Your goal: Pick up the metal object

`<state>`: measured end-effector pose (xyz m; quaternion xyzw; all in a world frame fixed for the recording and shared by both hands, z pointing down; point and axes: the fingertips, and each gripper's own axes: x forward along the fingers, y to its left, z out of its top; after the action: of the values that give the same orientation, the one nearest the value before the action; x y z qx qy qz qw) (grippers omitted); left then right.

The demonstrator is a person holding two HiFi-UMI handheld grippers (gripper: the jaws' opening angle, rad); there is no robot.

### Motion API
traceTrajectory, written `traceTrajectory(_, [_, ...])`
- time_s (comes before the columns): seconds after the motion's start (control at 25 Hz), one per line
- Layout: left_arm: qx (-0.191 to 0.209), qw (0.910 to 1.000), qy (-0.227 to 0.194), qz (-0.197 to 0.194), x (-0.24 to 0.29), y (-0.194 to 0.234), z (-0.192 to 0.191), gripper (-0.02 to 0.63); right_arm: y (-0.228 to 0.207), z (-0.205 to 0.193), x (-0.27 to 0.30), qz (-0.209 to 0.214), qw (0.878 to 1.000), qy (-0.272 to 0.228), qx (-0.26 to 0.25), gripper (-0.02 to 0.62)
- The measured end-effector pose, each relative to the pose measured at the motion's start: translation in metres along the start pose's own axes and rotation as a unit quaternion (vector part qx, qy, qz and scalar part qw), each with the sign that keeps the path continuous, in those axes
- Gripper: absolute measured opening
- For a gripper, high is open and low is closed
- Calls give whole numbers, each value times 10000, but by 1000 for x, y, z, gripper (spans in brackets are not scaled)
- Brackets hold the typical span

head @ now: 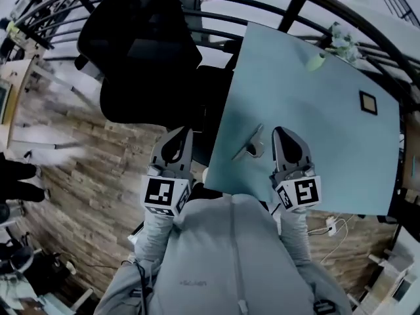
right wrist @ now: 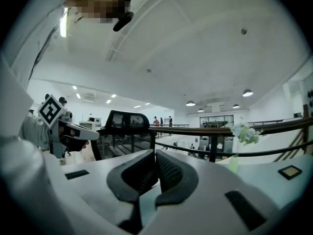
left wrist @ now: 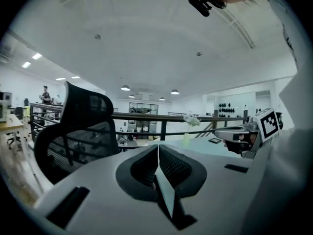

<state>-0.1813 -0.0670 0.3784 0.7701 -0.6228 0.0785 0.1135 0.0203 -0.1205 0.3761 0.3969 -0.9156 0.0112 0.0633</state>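
The metal object (head: 248, 143), a slim grey bar with a rounded end, lies on the pale blue table (head: 315, 143) near its front edge. My right gripper (head: 277, 132) hovers just right of it, jaws shut with nothing between them; in its own view the right gripper (right wrist: 155, 155) points level over the table. My left gripper (head: 185, 132) hangs left of the table's edge, over the chair seat and floor. In its own view the left gripper (left wrist: 158, 150) is shut and empty. Neither gripper view shows the metal object.
A black mesh office chair (head: 141, 44) stands left of the table. On the table's far side are a small vase with flowers (head: 317, 61) and a dark square pad (head: 368, 102). A dark railing (head: 289, 8) runs behind. A white cable (head: 331, 226) lies on the wooden floor.
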Motion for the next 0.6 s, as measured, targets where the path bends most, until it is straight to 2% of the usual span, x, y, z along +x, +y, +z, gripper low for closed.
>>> traceTrajectory(0.12, [37,9988,110,-477,21,-9,-2,29,-11,-5,-13,-450,9989,129,38,25])
traceTrajectory(0.28, [7,9959,241,-872,39,-27,-8,29,-21,-16,-29,-808,9962,314,128,25])
traceTrajectory(0.6, [111,9921,239,-1226,56,-65,-7,29,-44,-24,-61,-1158,9925,380,136,25])
